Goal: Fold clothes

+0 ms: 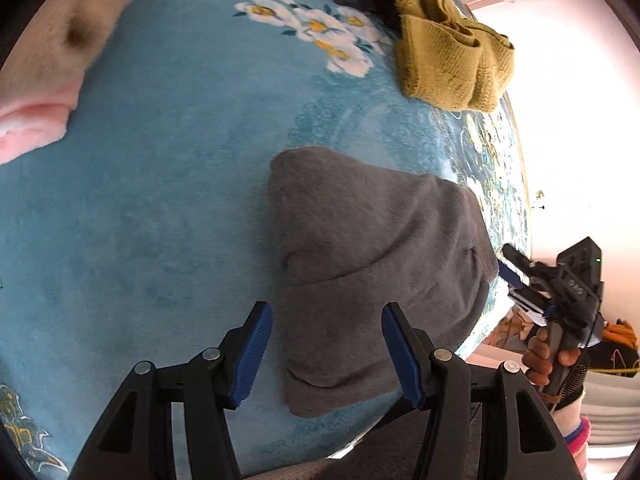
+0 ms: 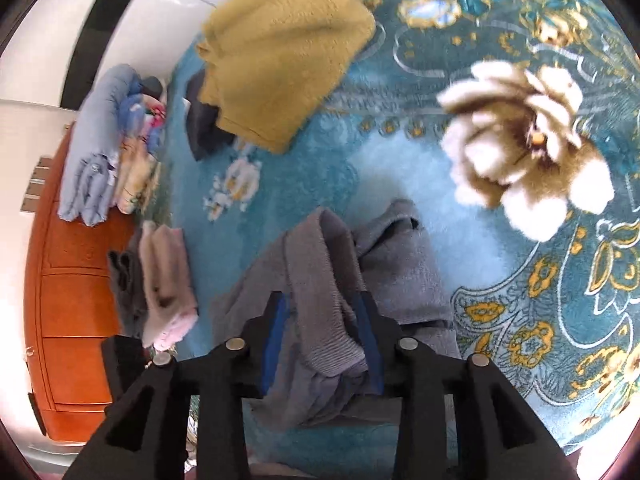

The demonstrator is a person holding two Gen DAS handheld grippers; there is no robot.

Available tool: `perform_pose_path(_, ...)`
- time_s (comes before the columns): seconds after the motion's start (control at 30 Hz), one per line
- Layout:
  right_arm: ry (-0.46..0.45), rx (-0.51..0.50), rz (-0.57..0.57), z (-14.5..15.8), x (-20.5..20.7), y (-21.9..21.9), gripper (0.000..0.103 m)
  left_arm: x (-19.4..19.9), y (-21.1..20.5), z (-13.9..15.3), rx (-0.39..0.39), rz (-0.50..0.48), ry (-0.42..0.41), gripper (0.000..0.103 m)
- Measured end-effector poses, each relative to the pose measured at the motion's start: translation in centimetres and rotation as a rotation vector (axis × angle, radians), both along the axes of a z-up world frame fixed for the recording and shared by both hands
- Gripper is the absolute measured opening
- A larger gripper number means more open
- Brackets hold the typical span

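Observation:
A grey garment (image 1: 376, 264) lies partly folded on the blue flowered blanket (image 1: 160, 200). My left gripper (image 1: 326, 354) is open and empty just above the garment's near edge. In the left wrist view my right gripper (image 1: 516, 276) sits at the garment's right edge. In the right wrist view my right gripper (image 2: 322, 334) has its jaws around a bunched ribbed strip of the grey garment (image 2: 324, 296), with a little gap at each pad. The rest of the garment (image 2: 400, 264) lies on the blanket (image 2: 304, 184).
A mustard knit garment (image 1: 448, 52) lies at the far side, also in the right wrist view (image 2: 284, 44), partly over dark clothing (image 2: 204, 124). A pink fleece item (image 1: 36, 120) lies at the left. Folded clothes (image 2: 100, 148) sit by an orange cabinet (image 2: 68, 300).

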State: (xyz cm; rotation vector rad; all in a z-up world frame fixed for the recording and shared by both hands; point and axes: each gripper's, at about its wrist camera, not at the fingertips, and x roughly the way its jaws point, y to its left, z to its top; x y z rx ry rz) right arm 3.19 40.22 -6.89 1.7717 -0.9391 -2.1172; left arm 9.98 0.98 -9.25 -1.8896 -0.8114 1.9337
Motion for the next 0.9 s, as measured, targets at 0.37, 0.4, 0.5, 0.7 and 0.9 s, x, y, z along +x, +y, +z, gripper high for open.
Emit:
perform_pose_path(0.37,-0.101,-0.100,-0.063,-2.3,2.4,1.7,0.047,-0.1,0.6,-1.2,0.014,-0.021,-0.042,0.063)
perform_pose_path(0.4,-0.107,-0.098,-0.060,-2.4,2.4,1.6,0.047,-0.2,0.6,-1.2,0.016,-0.023,-0.044,0.063)
perform_pose_path(0.5,-0.088,-0.071,-0.045,-2.2,1.7,1.2,0.047,-0.2,0.5,-1.2,0.016,-0.018,-0.042,0.063)
perform_pose_path(0.7,-0.073,-0.052,0.077,-2.2,-0.1,-1.1,0.047,-0.1,0.2,-1.4,0.023,-0.005,-0.051,0.063)
perform_pose_path(0.9,-0.143,-0.136,0.035,-4.6,0.6,-0.3,0.049,-0.2,0.4,-1.5,0.029,-0.020,-0.054,0.063)
